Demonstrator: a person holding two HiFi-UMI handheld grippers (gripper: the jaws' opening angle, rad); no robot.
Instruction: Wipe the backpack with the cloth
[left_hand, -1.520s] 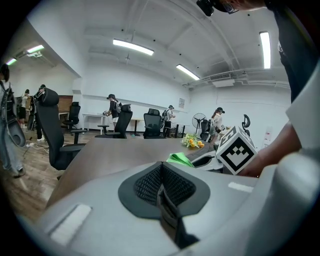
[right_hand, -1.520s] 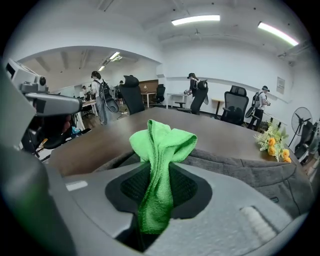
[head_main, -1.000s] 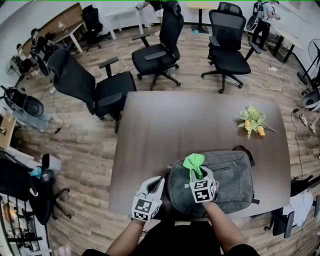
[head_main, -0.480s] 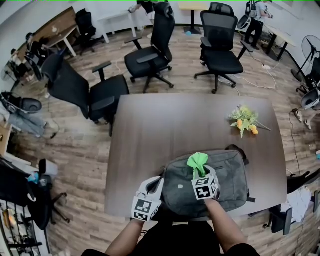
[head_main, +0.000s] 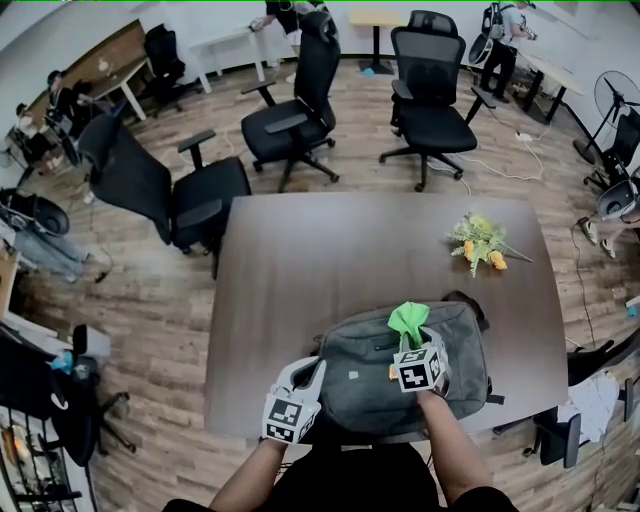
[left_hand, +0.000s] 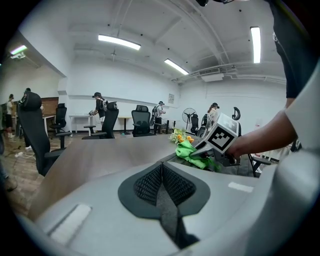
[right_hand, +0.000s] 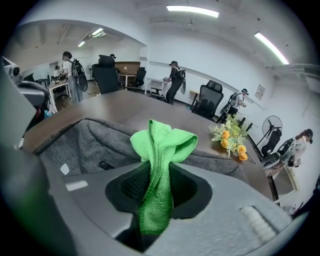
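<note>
Right gripper (head_main: 405, 348) clamped on cloth (head_main: 408, 320), over backpack (head_main: 355, 388) centre-right; its long axis runs left-right. Left gripper (head_main: 308, 375) closed, empty, beside left edge.

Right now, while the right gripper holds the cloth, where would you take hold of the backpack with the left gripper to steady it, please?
Probably its near-left edge, coming from the left. The backpack lies flat on the table, and that soft, rounded edge sits beside the left gripper, now shut, clear of the cloth in the right gripper.
</note>
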